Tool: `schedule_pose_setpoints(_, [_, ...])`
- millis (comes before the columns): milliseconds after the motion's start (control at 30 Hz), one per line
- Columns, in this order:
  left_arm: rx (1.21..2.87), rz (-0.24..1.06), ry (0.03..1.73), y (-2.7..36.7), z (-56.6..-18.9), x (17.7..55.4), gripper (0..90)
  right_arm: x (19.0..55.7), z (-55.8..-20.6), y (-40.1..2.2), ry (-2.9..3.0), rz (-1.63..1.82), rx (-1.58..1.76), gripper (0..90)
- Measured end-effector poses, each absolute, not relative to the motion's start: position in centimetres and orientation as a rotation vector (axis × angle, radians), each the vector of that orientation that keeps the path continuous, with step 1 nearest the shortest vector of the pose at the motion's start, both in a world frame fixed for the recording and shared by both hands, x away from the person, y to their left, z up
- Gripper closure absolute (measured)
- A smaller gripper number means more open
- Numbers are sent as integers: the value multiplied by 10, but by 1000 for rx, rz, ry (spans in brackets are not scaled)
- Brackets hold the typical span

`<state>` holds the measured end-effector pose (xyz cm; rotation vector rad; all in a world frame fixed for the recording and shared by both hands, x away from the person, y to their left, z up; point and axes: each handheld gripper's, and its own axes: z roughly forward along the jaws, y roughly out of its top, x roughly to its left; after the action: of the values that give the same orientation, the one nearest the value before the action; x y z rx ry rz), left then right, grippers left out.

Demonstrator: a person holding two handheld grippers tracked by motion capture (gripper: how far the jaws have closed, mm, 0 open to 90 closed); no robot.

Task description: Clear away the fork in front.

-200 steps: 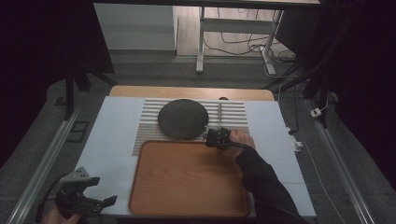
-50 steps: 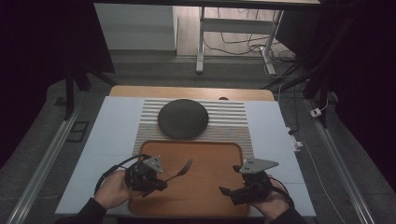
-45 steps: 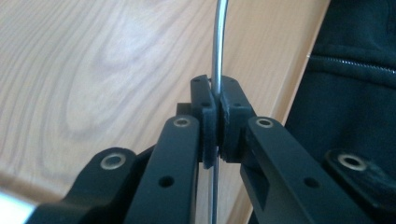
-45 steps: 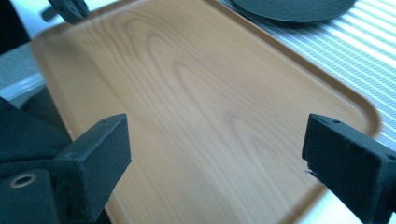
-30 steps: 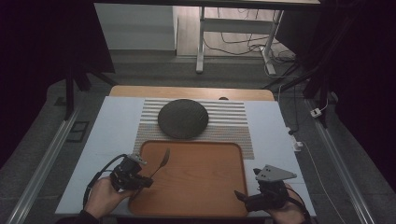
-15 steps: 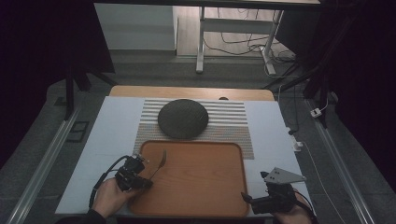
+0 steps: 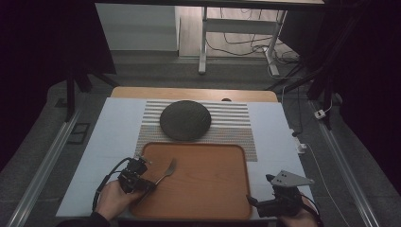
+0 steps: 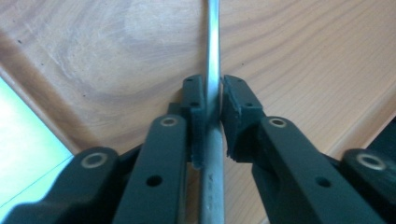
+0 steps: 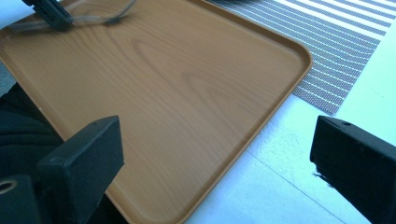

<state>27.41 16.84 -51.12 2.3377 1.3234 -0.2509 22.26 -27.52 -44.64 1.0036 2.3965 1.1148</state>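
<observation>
A rectangular wooden tray with rounded corners and a low raised rim (image 7: 236,156) is seen lying flat on the pale blue-white desk (image 7: 118,127), towards the near edge, and it is taken here as the landmark. Just beyond the tray's far edge a striped brown-and-white woven placemat (image 7: 231,123) is spread, its near strip tucked under or against the tray, and on that placemat a round dark grey plate (image 7: 185,120) is set, touching or nearly touching the tray's far rim.

At the tray's near left corner the left hand-held gripper (image 7: 142,182) is held by a hand (image 7: 113,198). Its jaws are closed on the handle of a slim silver metal fork (image 7: 166,171); in the left gripper view the handle (image 8: 214,84) is shown pinched between the two black pads, running straight away over the tray's wooden surface (image 8: 303,56). The fork's head is pointed towards the tray's middle, over the left part of the tray; whether it rests on the wood cannot be told.

At the tray's near right corner, just off its rim, the right hand-held gripper (image 7: 257,205) is held with its grey three-cornered plate on top. Its jaws are spread wide with nothing between them, and the tray's right rim (image 9: 280,105) is seen between them.
</observation>
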Motion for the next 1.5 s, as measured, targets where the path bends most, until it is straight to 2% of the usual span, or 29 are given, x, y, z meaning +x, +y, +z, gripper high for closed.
schedule_pose_setpoints(133, [2309,-228,1294,171,-504,274,712,222,-446,-278,2392,1120,1011,23])
schedule_pose_setpoints(233, [2280,-182,1250,173,-495,274,712,222,-446,-278,2389,1127,1016,23])
schedule_pose_setpoints(433, [2304,-123,1118,161,-485,277,878,223,-446,-278,2391,1124,1027,22])
schedule_pose_setpoints(767, [2437,-112,975,123,-500,290,883,224,-447,-277,2401,1101,1040,16])
schedule_pose_setpoints(967, [2467,-116,985,117,-512,296,883,225,-447,-277,2410,1094,1043,16])
schedule_pose_setpoints(1500, [2435,-62,1074,136,-512,305,883,225,-448,-276,2422,1090,1041,17])
